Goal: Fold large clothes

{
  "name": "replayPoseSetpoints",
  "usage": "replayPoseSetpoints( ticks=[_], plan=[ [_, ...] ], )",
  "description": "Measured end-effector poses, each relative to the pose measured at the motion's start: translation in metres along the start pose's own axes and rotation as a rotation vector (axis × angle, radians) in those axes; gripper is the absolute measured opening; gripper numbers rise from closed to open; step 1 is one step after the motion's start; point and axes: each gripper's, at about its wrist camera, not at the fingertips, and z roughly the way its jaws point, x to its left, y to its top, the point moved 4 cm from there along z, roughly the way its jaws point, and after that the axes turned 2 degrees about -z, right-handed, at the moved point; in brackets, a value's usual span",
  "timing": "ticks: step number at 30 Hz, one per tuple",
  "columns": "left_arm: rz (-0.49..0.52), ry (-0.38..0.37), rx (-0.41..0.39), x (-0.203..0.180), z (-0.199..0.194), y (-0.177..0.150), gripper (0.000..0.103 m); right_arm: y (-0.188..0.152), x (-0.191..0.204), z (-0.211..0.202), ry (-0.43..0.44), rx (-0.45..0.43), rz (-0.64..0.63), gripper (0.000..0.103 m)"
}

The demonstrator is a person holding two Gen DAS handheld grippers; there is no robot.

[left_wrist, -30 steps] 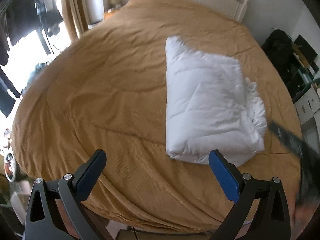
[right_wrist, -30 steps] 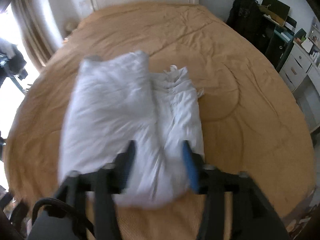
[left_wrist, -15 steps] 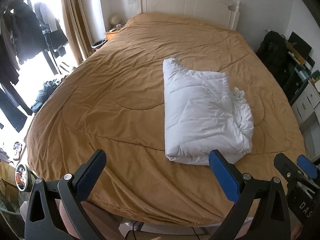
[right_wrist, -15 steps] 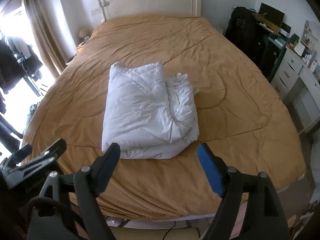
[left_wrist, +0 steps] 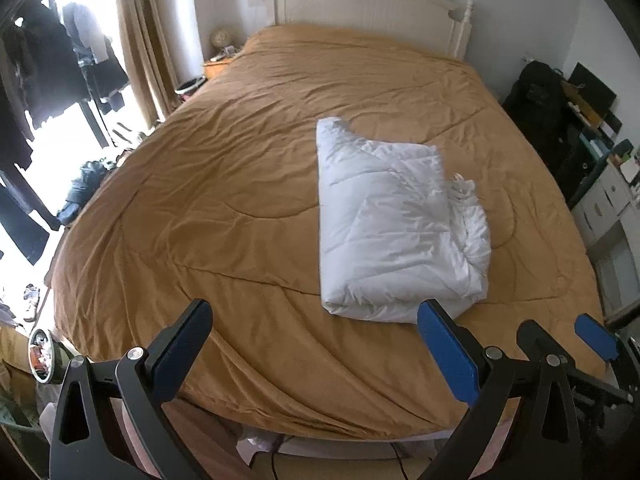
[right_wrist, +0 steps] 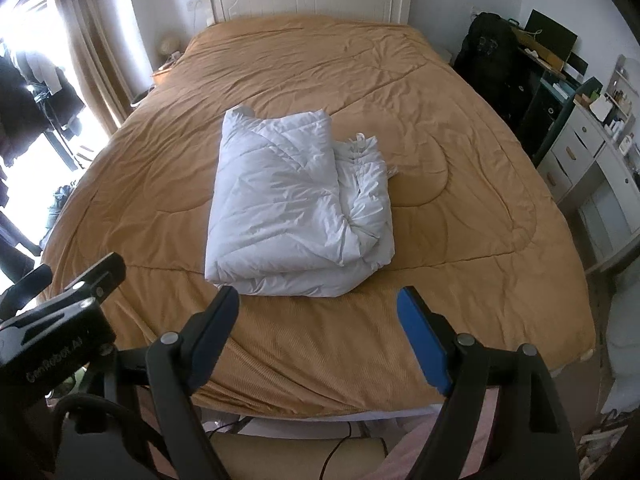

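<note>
A folded white quilt [right_wrist: 296, 204] lies on the tan bedspread [right_wrist: 460, 216] in the middle of the right wrist frame, right of centre in the left wrist frame [left_wrist: 392, 224]. The left tool [left_wrist: 314, 336] and the right tool [right_wrist: 320, 320] both stand wide and empty at the lower frame edge, apart from the quilt.

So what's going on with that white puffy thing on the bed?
A person holds two grippers over the foot of the bed. The white padded garment lies folded into a bundle on the tan bedspread. Neither the left gripper nor the right gripper touches it; both have open, empty jaws.
</note>
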Motion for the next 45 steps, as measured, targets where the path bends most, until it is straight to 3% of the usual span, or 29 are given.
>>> replayPoseSetpoints(
  ticks=[8, 45],
  plan=[
    [0.000, 0.000, 0.013, -0.0017, -0.0012, -0.0034, 0.102, -0.0010, -0.0011, -0.0004, -0.047, 0.009, -0.012, 0.082],
    [0.027, -0.021, 0.053, -0.0033, 0.0029, -0.0044, 0.102, -0.0053, -0.0063, -0.0017, -0.077, 0.032, -0.017, 0.082]
  ],
)
